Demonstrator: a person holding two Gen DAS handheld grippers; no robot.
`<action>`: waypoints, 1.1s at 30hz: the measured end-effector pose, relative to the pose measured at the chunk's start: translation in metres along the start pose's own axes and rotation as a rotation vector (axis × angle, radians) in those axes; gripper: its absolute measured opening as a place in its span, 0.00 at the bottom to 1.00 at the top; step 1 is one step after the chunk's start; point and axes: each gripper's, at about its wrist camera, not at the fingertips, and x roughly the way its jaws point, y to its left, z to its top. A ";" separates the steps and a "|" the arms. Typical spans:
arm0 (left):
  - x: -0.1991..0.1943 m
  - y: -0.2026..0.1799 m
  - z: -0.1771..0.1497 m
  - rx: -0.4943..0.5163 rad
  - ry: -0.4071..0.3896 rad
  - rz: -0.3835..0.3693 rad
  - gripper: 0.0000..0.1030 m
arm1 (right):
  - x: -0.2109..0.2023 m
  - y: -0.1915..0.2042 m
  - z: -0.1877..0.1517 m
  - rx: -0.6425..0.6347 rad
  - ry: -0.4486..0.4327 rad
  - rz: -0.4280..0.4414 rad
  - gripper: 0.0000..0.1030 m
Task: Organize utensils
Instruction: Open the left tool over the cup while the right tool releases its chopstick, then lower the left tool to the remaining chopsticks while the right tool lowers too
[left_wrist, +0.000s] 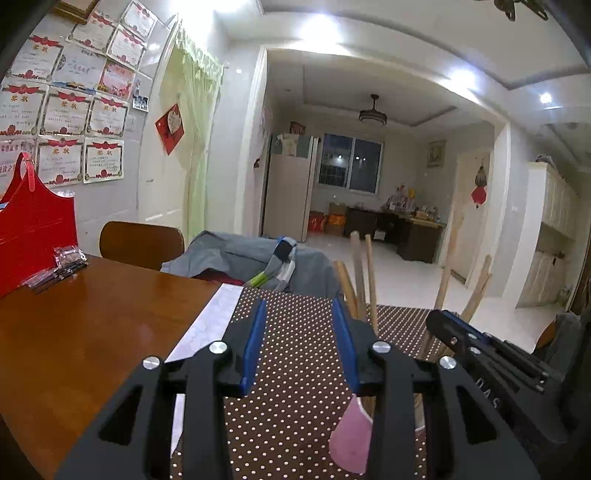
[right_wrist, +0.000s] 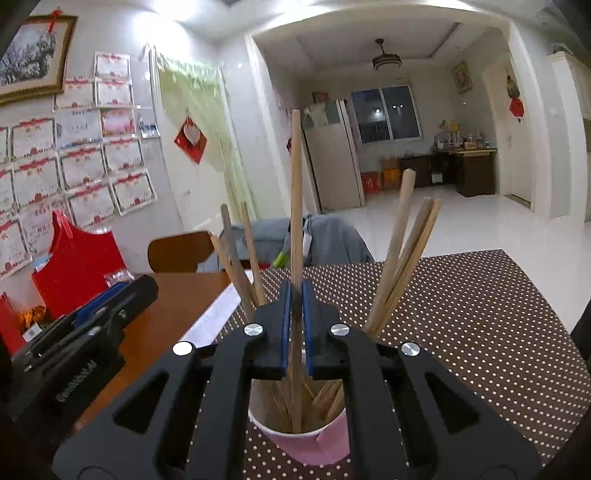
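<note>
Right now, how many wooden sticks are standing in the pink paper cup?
7 wooden sticks in the pink paper cup: three lean left, one stands clamped in the right gripper, three lean right. Others may hide behind the jaws.

Chopsticks: pale bare wood, matt. Pink cup: paper-like, smooth, matt. Tablecloth: brown dotted cloth, matt. Table: varnished wood, glossy. Gripper pads: blue, matt; frames black matt plastic, shiny metal screws. Red bag: smooth, slight sheen.

The right tongs are hiding much of the pink cup and its lower chopsticks. The bottom edge is cutting off the cup in the left wrist view.
</note>
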 end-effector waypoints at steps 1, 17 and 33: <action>0.001 0.000 0.000 0.001 0.006 0.001 0.36 | 0.000 0.003 0.001 -0.012 0.012 -0.002 0.07; -0.010 0.002 0.011 -0.011 0.030 0.003 0.51 | -0.028 -0.006 0.004 -0.004 0.049 -0.078 0.48; -0.040 0.014 -0.047 -0.081 0.451 -0.200 0.51 | -0.084 -0.026 -0.061 0.023 0.271 -0.048 0.50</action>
